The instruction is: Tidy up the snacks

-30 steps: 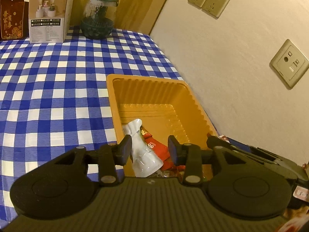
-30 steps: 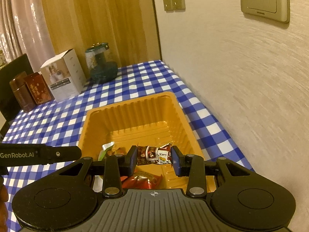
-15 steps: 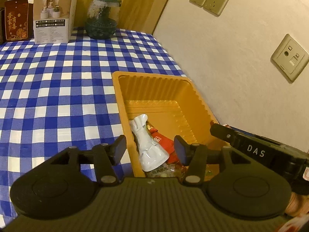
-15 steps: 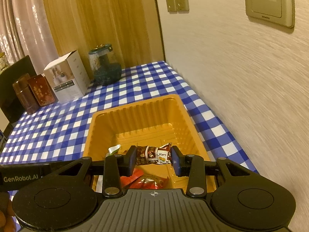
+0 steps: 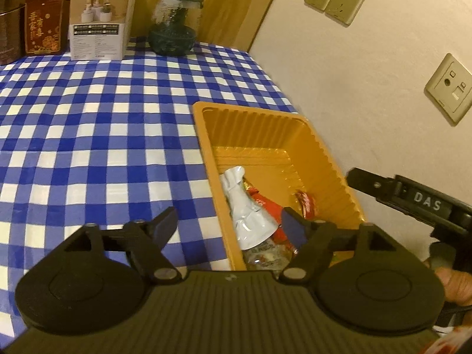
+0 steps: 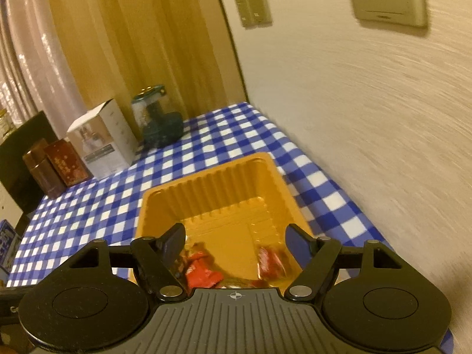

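Lying lengthwise in tray (image 5: 298, 124), white packet (image 5: 247, 215)

Both views look forward and steeply down along their own fingers, close above the near end of the orange tray (image 5: 333, 159) (image 6: 206, 183) on the checked bench (image 5: 88, 135) (image 6: 224, 144). The left wrist view sits over the tray's left rim, the right wrist view over its middle. Both share the tray, the far white box (image 5: 100, 20) (image 6: 101, 141), the jar (image 5: 174, 23) (image 6: 156, 118) and the wall sockets (image 5: 333, 0) (image 6: 253, 7).
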The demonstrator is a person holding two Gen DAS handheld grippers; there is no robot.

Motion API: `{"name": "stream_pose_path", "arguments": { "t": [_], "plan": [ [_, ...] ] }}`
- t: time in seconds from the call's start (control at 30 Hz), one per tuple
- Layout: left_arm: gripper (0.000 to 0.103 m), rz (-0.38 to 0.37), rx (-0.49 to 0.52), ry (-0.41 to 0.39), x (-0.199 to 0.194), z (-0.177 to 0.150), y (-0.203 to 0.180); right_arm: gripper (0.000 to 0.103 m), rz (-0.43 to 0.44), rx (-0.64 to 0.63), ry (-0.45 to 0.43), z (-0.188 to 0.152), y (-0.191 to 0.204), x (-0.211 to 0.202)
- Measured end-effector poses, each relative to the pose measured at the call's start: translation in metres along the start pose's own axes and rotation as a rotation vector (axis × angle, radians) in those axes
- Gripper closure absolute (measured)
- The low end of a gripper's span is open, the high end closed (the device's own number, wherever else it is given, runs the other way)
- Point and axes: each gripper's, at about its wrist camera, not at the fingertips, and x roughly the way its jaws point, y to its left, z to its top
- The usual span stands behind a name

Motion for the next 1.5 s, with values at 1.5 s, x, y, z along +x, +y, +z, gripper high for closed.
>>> {"name": "stream_pose_path", "arguments": {
  "t": [1.5],
  "plan": [
    [0.000,0.204,0.085,-0.077,-0.172,-0.094,0.003,0.024,-0.057,-0.145,0.081,-0.096,0.077,-0.159]
  ]
}}
